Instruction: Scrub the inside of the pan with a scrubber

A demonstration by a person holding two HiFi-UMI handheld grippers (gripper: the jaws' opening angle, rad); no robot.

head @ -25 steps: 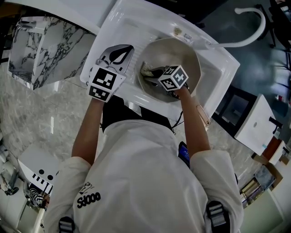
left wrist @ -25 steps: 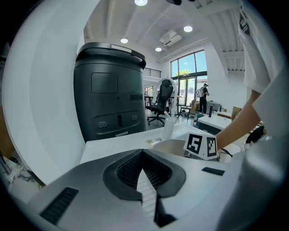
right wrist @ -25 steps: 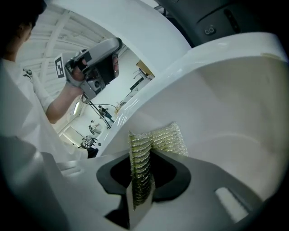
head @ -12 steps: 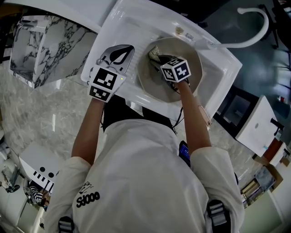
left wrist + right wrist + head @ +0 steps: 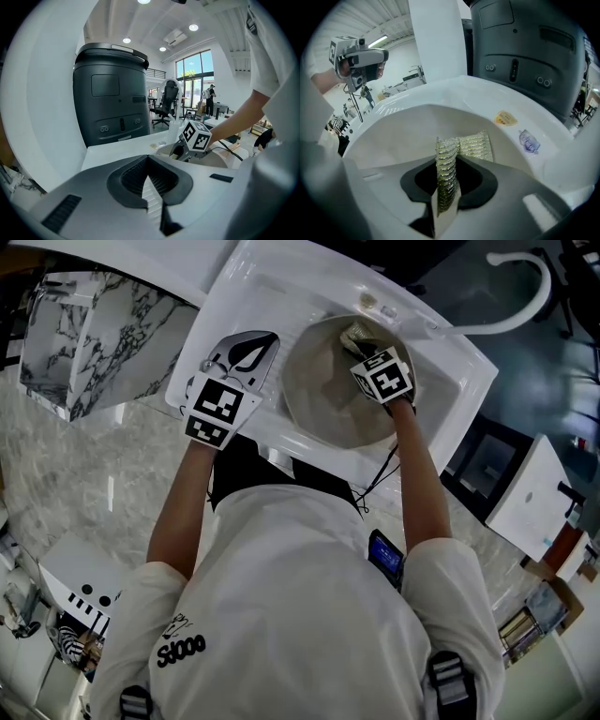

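Mid-scrub: your R gripper (image 5: 447, 173) was clamped on the scrubber (image 5: 474, 145), pressed to the far inner wall of the pan (image 5: 323, 404), L gripper (image 5: 148, 161) closed on nothing left of pan; next move prob. needed a firm sweep back across its base.

one pan (image 5: 321, 397), one scrubber (image 5: 476, 145), one sink (image 5: 253, 282) and two tools, left (image 5: 148, 161) and right (image 5: 449, 161).
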